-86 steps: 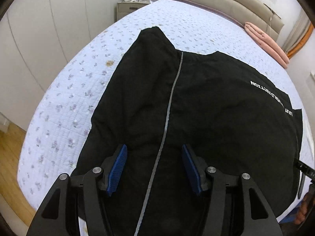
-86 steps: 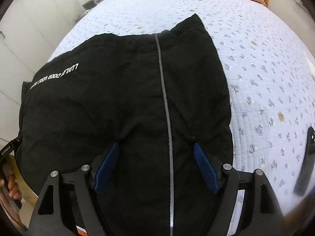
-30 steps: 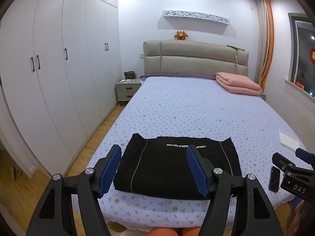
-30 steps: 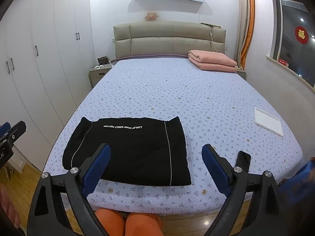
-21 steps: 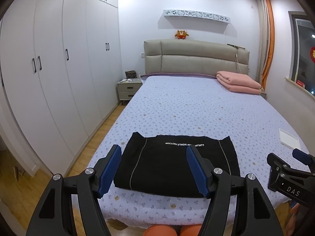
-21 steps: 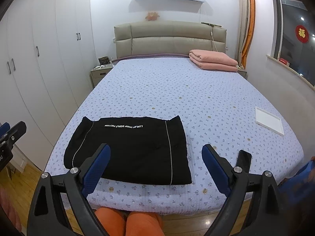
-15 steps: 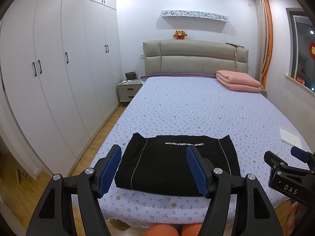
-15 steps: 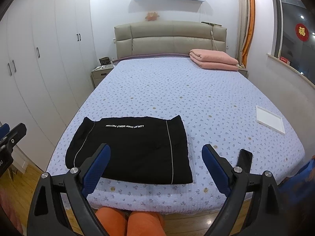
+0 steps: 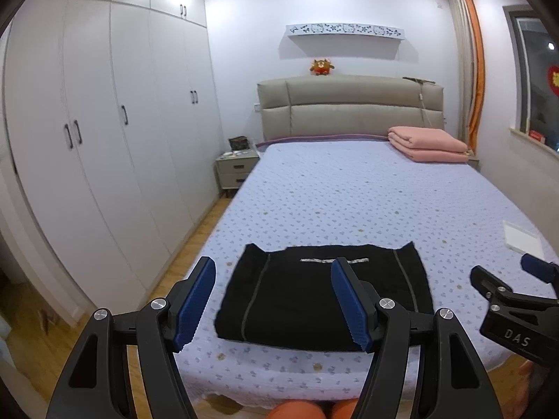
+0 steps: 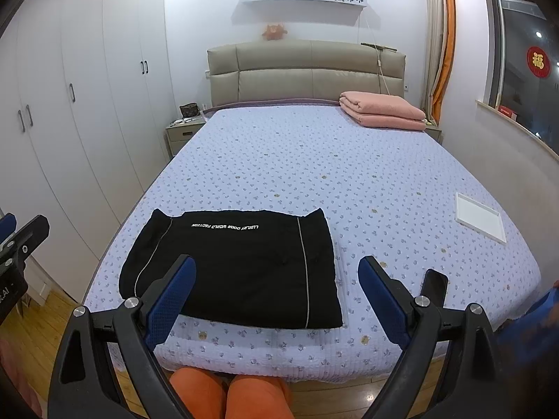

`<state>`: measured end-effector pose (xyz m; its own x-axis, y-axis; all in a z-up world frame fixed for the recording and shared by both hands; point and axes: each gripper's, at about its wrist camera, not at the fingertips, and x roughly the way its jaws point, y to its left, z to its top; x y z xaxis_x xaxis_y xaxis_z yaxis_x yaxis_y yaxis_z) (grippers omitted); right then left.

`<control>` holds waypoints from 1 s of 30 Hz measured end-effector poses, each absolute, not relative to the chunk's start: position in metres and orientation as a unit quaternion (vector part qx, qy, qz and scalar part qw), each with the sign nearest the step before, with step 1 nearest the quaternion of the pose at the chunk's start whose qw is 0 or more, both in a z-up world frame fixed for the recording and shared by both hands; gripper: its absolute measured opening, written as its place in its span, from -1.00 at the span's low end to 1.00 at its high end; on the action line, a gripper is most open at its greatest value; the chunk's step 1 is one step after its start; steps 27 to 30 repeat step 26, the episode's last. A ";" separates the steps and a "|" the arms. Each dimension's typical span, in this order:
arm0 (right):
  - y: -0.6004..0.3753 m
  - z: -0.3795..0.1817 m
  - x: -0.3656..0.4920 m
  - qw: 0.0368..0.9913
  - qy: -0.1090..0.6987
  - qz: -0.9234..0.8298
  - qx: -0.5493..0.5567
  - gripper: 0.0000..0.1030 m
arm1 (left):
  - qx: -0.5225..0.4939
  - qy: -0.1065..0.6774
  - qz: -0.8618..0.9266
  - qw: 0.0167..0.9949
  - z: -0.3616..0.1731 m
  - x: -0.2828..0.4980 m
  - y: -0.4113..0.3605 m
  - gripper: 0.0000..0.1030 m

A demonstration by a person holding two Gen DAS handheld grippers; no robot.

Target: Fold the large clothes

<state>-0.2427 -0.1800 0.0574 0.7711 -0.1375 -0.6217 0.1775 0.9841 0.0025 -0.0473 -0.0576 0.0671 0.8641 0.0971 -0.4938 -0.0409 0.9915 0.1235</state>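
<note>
A black garment (image 9: 325,293) (image 10: 237,265) with thin grey stripes and white lettering lies folded into a flat rectangle near the foot of the bed (image 9: 367,202) (image 10: 314,174). My left gripper (image 9: 272,300) hangs open in the air before the bed's foot, nothing between its blue pads. In the right wrist view my right gripper (image 10: 276,300) is open too, jaws wide and empty, held back from the bed. Neither gripper touches the cloth. The right gripper's body shows at the right edge of the left wrist view.
A folded pink blanket (image 9: 426,145) (image 10: 382,110) lies by the headboard. A white flat tray (image 10: 480,216) and a dark phone (image 10: 435,288) rest on the bed's right side. White wardrobes (image 9: 104,139) line the left wall, with a nightstand (image 9: 236,167) beyond. Orange slippers (image 10: 227,394) show at the floor.
Earlier both grippers hovered close over the garment; they have since pulled back from the bed. Over the last second the left view rose and shifted slightly; the right view stayed still.
</note>
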 end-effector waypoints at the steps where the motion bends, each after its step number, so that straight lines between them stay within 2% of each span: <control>1: -0.180 0.058 -0.243 0.941 0.328 -0.083 0.031 0.85 | 0.058 0.257 0.040 0.964 0.067 -0.048 -0.059 0.37; 30: -0.189 0.061 -0.250 0.944 0.316 -0.078 0.056 0.89 | 0.067 0.236 0.063 0.967 0.070 -0.058 -0.064 0.37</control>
